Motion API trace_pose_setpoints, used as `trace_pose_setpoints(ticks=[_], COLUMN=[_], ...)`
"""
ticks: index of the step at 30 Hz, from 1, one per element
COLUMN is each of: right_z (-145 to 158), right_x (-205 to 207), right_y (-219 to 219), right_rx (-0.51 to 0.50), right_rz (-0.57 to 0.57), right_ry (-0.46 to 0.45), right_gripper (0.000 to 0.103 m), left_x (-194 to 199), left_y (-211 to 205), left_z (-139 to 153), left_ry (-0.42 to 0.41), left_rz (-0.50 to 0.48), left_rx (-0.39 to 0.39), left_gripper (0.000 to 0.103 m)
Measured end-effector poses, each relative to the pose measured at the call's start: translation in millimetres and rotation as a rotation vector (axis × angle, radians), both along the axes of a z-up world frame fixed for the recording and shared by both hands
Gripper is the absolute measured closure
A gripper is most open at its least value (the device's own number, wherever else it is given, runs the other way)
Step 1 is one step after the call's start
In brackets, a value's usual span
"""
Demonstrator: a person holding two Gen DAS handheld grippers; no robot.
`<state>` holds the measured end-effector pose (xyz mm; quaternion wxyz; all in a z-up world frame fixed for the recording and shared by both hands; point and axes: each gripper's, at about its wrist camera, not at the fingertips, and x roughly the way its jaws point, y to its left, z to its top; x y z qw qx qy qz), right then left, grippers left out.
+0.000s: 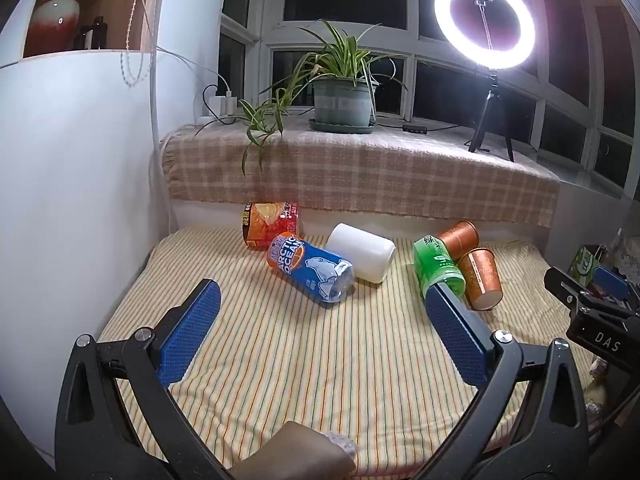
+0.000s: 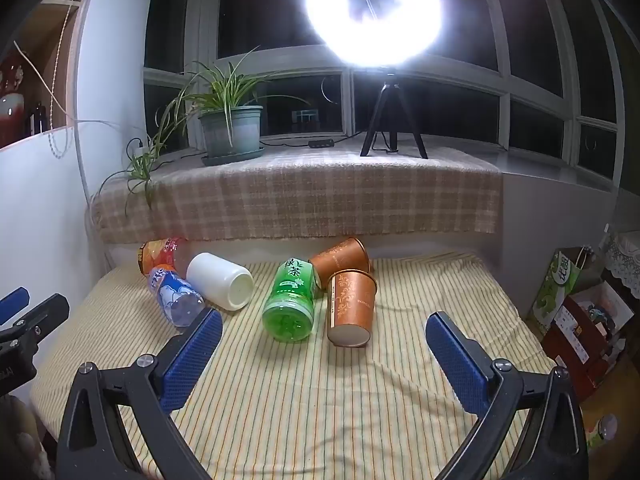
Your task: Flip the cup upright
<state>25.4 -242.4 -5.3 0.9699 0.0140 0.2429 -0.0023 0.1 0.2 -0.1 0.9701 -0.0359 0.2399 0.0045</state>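
Striped cloth covers the bed, and all six cups lie tipped over at its far side. White cup lies left, green cup in the middle, orange cup right. Left gripper and right gripper both hang near, fingers spread wide, holding nothing. Round cups could roll away if bumped.

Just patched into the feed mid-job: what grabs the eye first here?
The blazing ring light on the window ledge dominates, beside a potted spider plant. Below, six cups lie tipped on the striped cloth: blue Arctic Ocean cup, white cup, green cup, brown paper cups.
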Motion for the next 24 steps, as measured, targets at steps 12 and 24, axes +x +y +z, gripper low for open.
trace_pose_setpoints(ticks=[12, 24], right_z=[-1.2, -1.1], right_x=[-2.7, 0.3], right_y=[1.6, 0.4], right_rx=[-0.002, 0.002], right_rz=[0.002, 0.004], right_ry=[0.009, 0.010], right_gripper=[0.000, 0.000], left_x=[-1.0, -3.1], left_y=[-0.2, 1.2], left_z=[0.4, 5.1], left_ry=[-0.008, -0.009], left_rz=[0.005, 0.006], left_rx=[0.005, 0.008], left_gripper=[0.000, 0.000])
